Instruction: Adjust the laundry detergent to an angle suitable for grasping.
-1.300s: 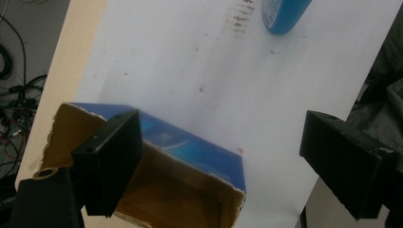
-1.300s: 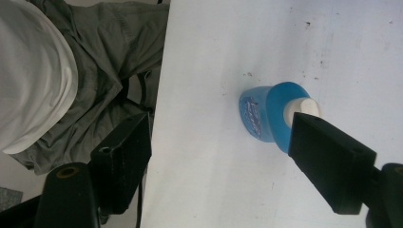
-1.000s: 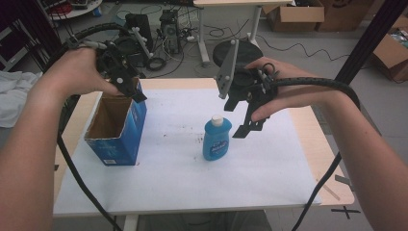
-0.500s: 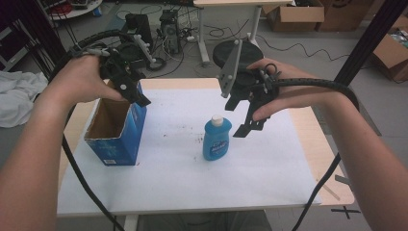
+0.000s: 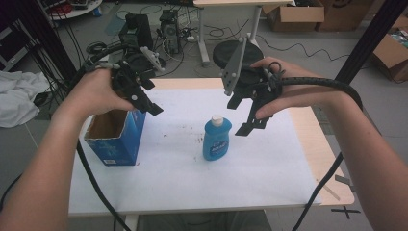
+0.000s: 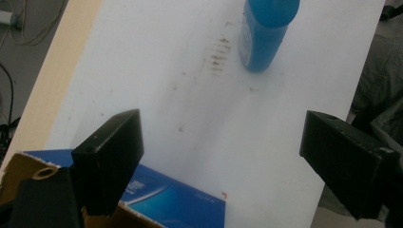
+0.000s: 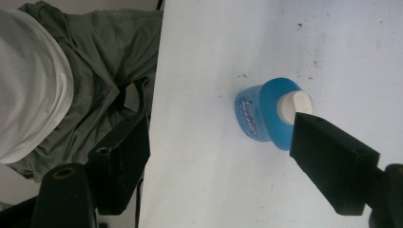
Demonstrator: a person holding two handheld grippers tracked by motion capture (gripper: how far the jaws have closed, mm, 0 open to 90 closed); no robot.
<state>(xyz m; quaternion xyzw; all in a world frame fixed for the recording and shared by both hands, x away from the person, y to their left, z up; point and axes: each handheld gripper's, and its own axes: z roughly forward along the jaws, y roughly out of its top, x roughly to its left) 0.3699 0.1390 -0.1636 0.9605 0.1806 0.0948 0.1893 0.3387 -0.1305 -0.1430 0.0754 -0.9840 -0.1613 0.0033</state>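
A blue bottle (image 5: 216, 139) with a white cap stands upright near the middle of the white table (image 5: 192, 187). To its left stands a blue cardboard box (image 5: 115, 137) with an open top. My left gripper (image 5: 146, 98) hovers open above the box's far right corner, holding nothing. In the left gripper view its gripper (image 6: 223, 156) has wide-apart jaws; the box (image 6: 161, 194) lies below them and the bottle (image 6: 266, 33) farther off. My right gripper (image 5: 239, 116) hangs open just right of and above the bottle. In the right gripper view its gripper (image 7: 223, 161) is empty, and one jaw overlaps the bottle (image 7: 266, 114).
The table's bare wooden strip (image 5: 317, 144) runs along the right and far edges. A black pole (image 5: 365, 43) rises at the right. Cables, a stool (image 5: 231, 50) and cardboard boxes (image 5: 298, 17) lie on the floor beyond. The person's clothing (image 7: 71, 85) is beside the table's near edge.
The left gripper has drifted slightly right and down over the box. The right gripper, bottle and box have hardly moved.
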